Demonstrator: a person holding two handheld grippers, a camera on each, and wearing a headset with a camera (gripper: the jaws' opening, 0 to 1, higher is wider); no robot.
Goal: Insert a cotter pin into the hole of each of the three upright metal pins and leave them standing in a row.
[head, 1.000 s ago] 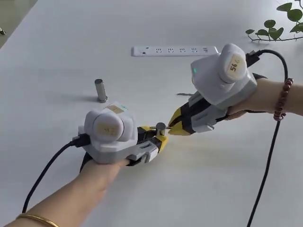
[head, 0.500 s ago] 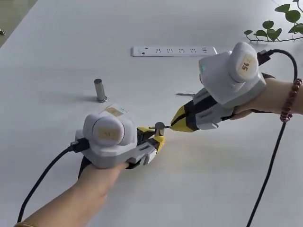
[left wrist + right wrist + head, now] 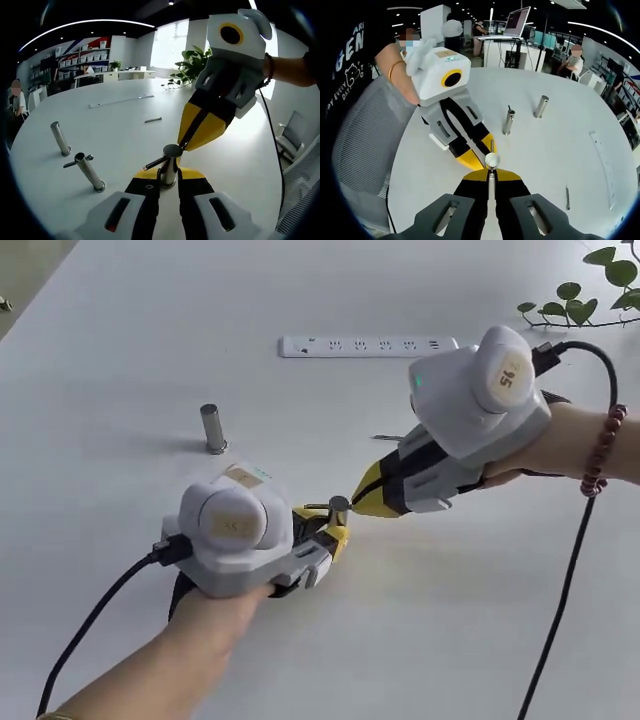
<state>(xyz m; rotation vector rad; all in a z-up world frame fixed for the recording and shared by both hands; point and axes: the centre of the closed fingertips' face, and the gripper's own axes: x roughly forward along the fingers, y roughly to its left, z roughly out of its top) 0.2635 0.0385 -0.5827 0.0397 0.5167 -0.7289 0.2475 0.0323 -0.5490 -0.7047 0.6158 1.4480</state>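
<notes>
My left gripper (image 3: pixel 335 528) (image 3: pixel 169 176) is shut on an upright metal pin (image 3: pixel 339 507) (image 3: pixel 170 165) (image 3: pixel 492 159) standing on the white table. A cotter pin (image 3: pixel 154 162) (image 3: pixel 491 145) runs through its hole and sticks out the far side. My right gripper (image 3: pixel 357 506) (image 3: pixel 183 146) (image 3: pixel 491 173) is shut on the cotter pin's near end, its yellow tips against the pin's top. A second metal pin (image 3: pixel 89 171) (image 3: pixel 508 121) stands with a cotter pin through it. A third pin (image 3: pixel 211 430) (image 3: pixel 60 138) (image 3: pixel 540 106) stands bare.
A loose cotter pin (image 3: pixel 390 438) (image 3: pixel 153 120) (image 3: pixel 566 196) lies on the table (image 3: pixel 120 330) beyond the grippers. A white power strip (image 3: pixel 370 345) (image 3: pixel 120 101) lies farther back, and plant leaves (image 3: pixel 590 290) hang over the far right corner. Cables trail from both grippers.
The right gripper drew back to the right half a second ago, then moved left again, so its tips now sit against the held pin. The left gripper has stayed in place.
</notes>
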